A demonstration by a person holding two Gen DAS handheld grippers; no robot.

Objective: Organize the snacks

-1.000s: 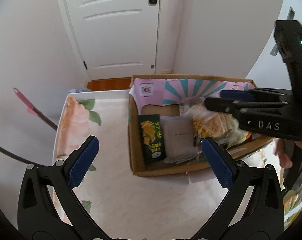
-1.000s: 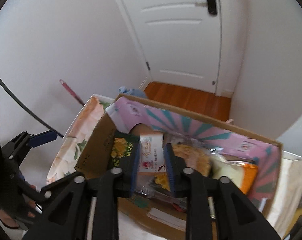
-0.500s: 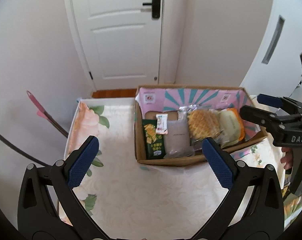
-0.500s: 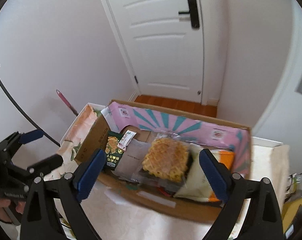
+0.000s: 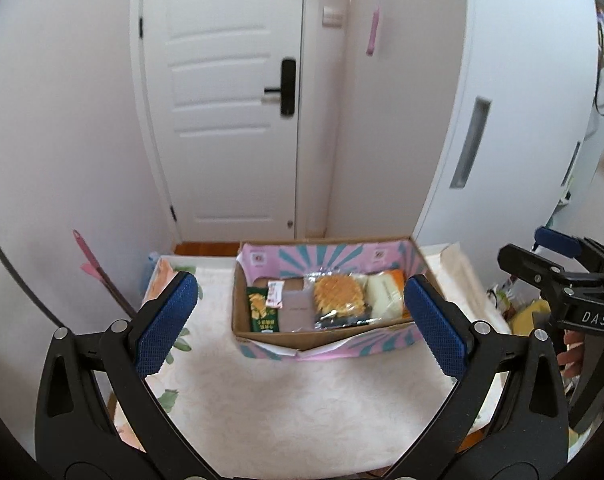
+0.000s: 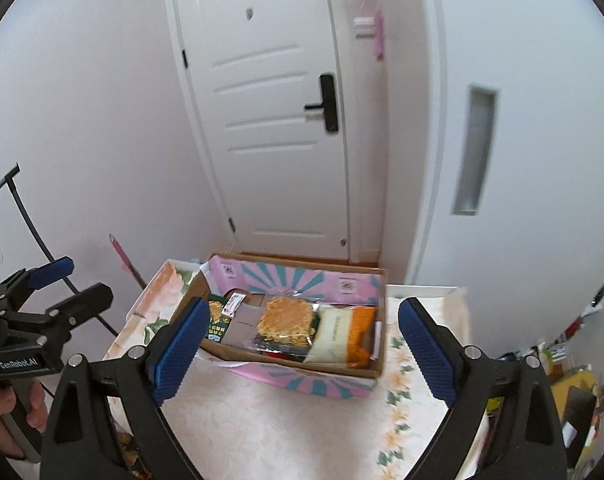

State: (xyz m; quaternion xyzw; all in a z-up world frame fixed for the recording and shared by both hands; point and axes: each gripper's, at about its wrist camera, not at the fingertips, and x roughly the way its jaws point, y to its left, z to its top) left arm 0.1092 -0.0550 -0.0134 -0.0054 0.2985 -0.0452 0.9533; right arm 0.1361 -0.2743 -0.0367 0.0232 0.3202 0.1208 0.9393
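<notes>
Snacks [image 5: 325, 304] sit packed flat in the box [image 5: 321, 350] on the table [image 5: 302, 400] — placed, I'd judge. Left gripper [image 5: 300, 322] and right gripper [image 6: 300, 350] hang above the near table edge, both spread wide, empty. Nothing blocks the box — door [image 5: 226, 120] beyond.

Readable markings:

- "DAS", white capitals on the black body of the right gripper [image 5: 519, 252], right edge of the left wrist view.
- "GenRobot.AI", white lettering on the black body of the left gripper [image 6: 74, 280], lower left of the right wrist view.
- Green snack packet [image 5: 263, 309], left end of the cardboard box [image 5: 321, 346]: yellow and white characters, too small to read.
- Small white packet [image 5: 276, 293] beside it: red print, illegible.
- Cream pouch [image 6: 333, 334], right part of the box: a line of dark print, illegible.
</notes>
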